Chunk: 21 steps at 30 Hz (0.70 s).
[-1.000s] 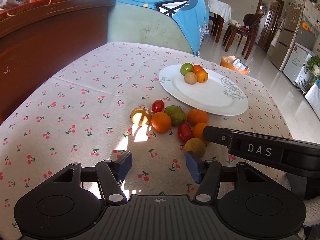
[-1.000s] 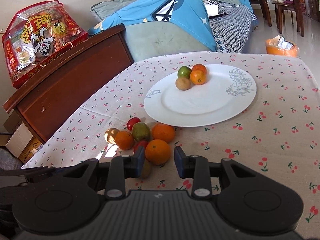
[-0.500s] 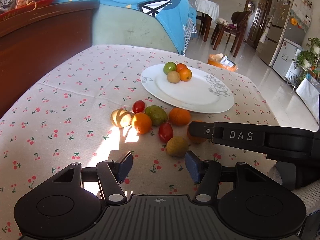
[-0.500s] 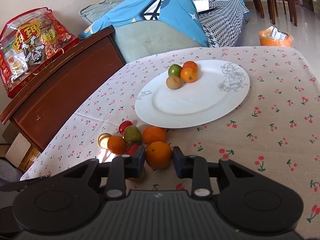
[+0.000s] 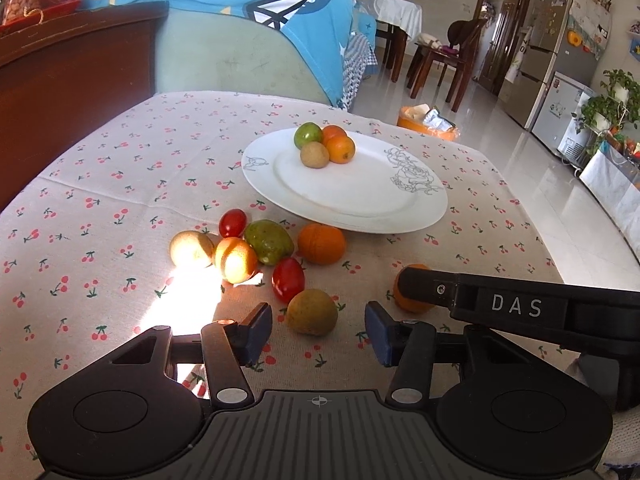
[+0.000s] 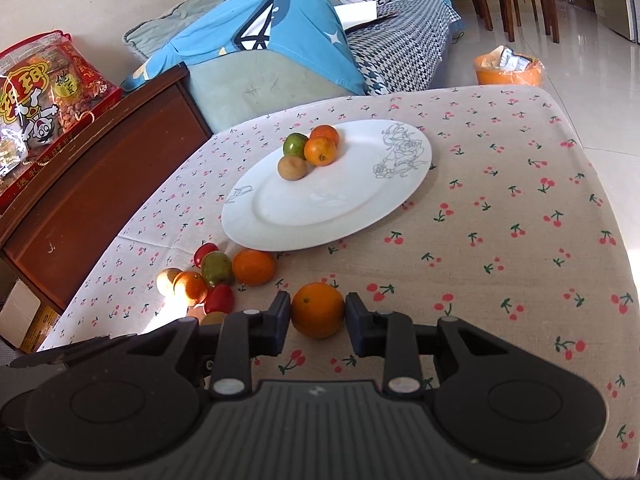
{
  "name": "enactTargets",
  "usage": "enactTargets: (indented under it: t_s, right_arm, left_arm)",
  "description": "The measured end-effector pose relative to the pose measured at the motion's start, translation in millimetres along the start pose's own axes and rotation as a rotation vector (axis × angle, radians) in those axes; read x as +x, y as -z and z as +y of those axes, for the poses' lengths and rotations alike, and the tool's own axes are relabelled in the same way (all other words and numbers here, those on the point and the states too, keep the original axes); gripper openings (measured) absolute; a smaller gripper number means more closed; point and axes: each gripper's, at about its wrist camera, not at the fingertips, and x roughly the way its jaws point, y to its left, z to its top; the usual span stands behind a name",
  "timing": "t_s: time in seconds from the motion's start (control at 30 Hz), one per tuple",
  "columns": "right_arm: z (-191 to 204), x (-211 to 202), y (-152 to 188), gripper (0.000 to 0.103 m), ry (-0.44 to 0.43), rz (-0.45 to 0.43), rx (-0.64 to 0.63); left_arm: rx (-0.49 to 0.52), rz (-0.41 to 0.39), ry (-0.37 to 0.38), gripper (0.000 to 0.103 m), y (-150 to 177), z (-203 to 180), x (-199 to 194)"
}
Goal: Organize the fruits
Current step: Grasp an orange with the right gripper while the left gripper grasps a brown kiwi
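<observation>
The right gripper (image 6: 318, 326) is clamping an orange (image 6: 317, 315) between its pads, dead ahead at 12 o'clock, seemingly resting on or barely off the tablecloth (image 6: 500, 240); contact underneath is not clear. The left gripper (image 5: 318, 330) is closing its jaws with a brownish-green fruit (image 5: 313, 312) sitting in the gap at 12 o'clock, pads not yet touching it, so nothing is gripped there. That fruit is roundish, with no real long axis to align to.

Key relation: the white plate (image 6: 280, 240) is lying at 12 o'clock from the right gripper, well beyond the held orange, with bare cloth in between. From the left gripper the plate (image 5: 432, 212) is sitting at about 1 o'clock, behind the loose pile. The right one is probably carrying first, since it already has its fruit.

Mid-distance at 11 o'clock of the left gripper: a red tomato (image 5: 288, 279), a sunlit orange (image 5: 236, 260), a green fruit (image 5: 269, 241), a second orange (image 5: 321, 244), all loose on the cloth, bunched close.

Farthest: four fruits are already sitting on the plate's far side, including a green one (image 5: 308, 135) and an orange one (image 5: 340, 149). The near half of the plate is free for the drop.
</observation>
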Motion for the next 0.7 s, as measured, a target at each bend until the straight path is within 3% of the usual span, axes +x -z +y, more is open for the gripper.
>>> enactTargets:
  t_s: [0.37,0.7]
  right_arm:
    - [0.8,2.9,2.9,0.033,-0.002,0.008,0.000]
    - [3.4,-1.3,4.1,0.031,-0.014,0.004,-0.009]
  left_arm:
    - [0.045,-0.005,-0.012,0.025,1.5,-8.0,6.5]
    - [0.049,-0.025,-0.033,0.025,2.9,-5.9,-5.9]
